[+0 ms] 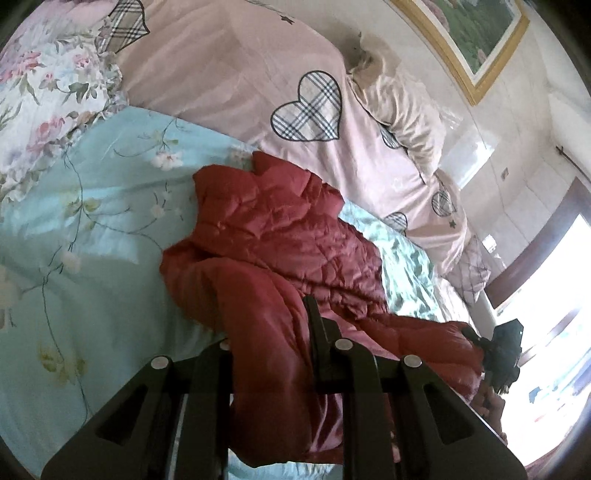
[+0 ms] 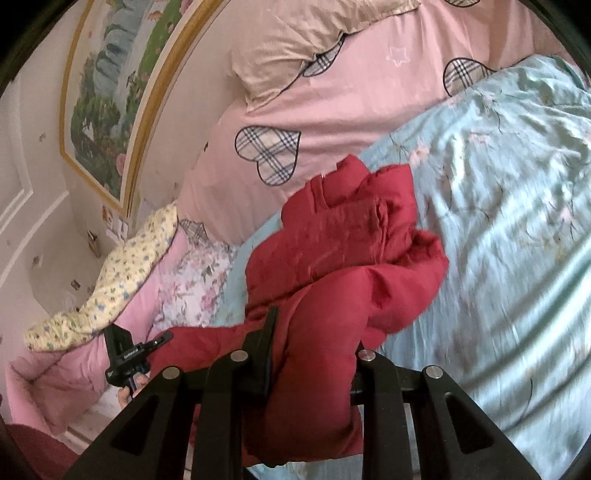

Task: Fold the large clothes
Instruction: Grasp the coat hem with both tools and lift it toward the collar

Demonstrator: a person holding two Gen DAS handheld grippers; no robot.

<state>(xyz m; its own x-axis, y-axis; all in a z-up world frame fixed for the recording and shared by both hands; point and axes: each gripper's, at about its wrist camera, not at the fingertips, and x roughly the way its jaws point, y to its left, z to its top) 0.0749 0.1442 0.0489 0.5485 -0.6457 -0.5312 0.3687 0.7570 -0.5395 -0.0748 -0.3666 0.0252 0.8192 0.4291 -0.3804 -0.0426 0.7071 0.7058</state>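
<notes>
Red padded jacket lies on light blue floral bedspread below framed painting.

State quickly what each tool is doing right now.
Left tool: closed on the puffy quilted red jacket.
Right tool: closed on the same jacket.

Each wrist camera looks forward and slightly downward along its own tool, close over the bed. Both views share the red jacket bunched just ahead, the pink heart-patterned quilt and the framed picture on the wall.
</notes>
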